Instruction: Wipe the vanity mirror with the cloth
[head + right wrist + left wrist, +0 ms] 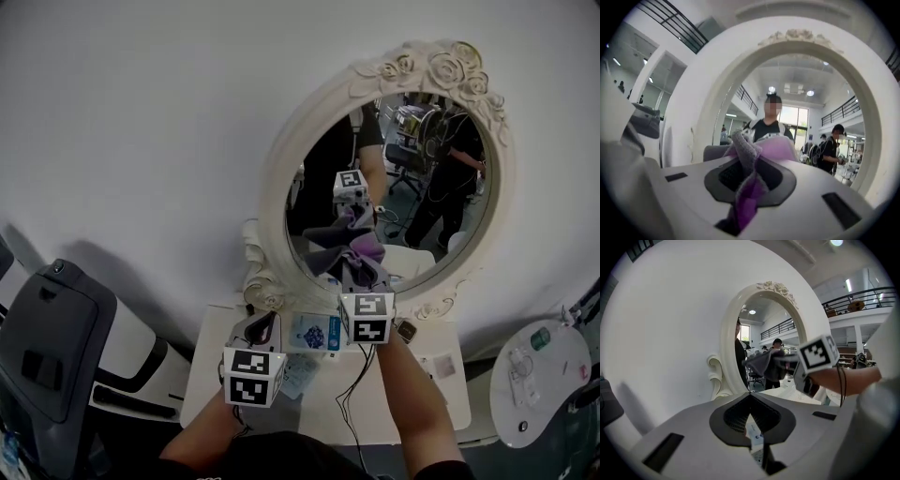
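Cloth [749,157], purple-grey, sat bunched at lower glass of vanity mirror [277,187], apparently touching. Right tool [747,185] pinched cloth. Left tool [751,420] was pressed together, empty, over worktop [412,394]. Recommended: steady pressure, overlapping passes, clear of frame.

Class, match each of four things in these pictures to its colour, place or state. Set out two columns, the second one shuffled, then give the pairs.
Things:
1. cloth
2. mirror frame
3. left hand-held gripper
4. table

Descriptions:
A. white, the mirror frame stands on it
B. purple, clamped in the right hand-held gripper
C. low over the table
D. cream, carved roses on top

Pairs: 1-B; 2-D; 3-C; 4-A
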Available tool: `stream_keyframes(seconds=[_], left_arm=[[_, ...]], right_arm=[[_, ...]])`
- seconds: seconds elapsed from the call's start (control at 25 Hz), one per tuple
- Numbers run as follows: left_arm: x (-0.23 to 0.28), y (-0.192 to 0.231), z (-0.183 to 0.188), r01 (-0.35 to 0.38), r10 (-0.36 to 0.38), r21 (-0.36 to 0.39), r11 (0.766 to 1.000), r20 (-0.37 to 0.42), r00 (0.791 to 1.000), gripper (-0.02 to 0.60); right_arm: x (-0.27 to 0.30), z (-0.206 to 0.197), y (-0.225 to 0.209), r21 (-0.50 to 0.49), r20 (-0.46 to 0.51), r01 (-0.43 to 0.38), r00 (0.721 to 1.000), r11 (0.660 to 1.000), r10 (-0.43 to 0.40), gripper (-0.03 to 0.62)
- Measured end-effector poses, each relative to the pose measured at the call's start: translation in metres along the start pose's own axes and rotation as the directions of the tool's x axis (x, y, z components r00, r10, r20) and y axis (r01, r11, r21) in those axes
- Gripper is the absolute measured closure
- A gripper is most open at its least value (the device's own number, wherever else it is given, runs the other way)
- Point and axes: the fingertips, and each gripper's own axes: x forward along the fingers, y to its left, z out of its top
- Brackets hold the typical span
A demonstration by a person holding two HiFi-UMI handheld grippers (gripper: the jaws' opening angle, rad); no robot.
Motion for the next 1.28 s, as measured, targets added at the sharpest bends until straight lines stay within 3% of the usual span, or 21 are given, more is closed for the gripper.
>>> stream_keyframes(seconds=[0.2, 0.32, 0.4, 0.56, 0.92, 1.28], left_arm=[[-0.003, 0.01, 0.0, -0.002, 0.003, -0.017, 1.0, 0.012, 1.0, 0.583], [-0.007, 0.023, -0.002, -0.017, 0.017, -0.033, 0.999, 0.015, 1.0, 0.581], [-0.011, 0.033, -0.002, -0.033, 0.033, -0.044, 0.998, 0.018, 0.999, 0.583], [-0.018, 0.052, -0.003, -0.069, 0.071, -0.068, 0.995, 0.027, 0.997, 0.583], [-0.022, 0.071, -0.012, -0.109, 0.11, -0.076, 0.991, 0.009, 0.994, 0.582], [-0.013, 0.06, -0.016, -0.097, 0.096, -0.052, 0.994, -0.017, 0.995, 0.583]], right_arm=[[-0.03, 0.149, -0.02, -0.099, 0.285, 0.052, 0.958, 0.994, -0.022, 0.546], [-0.034, 0.211, -0.015, -0.209, 0.366, 0.081, 0.931, 0.975, 0.002, 0.546], [-0.026, 0.239, -0.009, -0.307, 0.376, 0.103, 0.926, 0.946, 0.021, 0.546], [0.006, 0.261, -0.02, -0.422, 0.313, 0.132, 0.95, 0.897, 0.007, 0.546], [0.018, 0.285, -0.046, -0.398, 0.306, 0.143, 0.952, 0.906, -0.016, 0.536], [0.0, 0.305, -0.096, -0.385, 0.404, 0.252, 0.911, 0.888, -0.083, 0.517]])
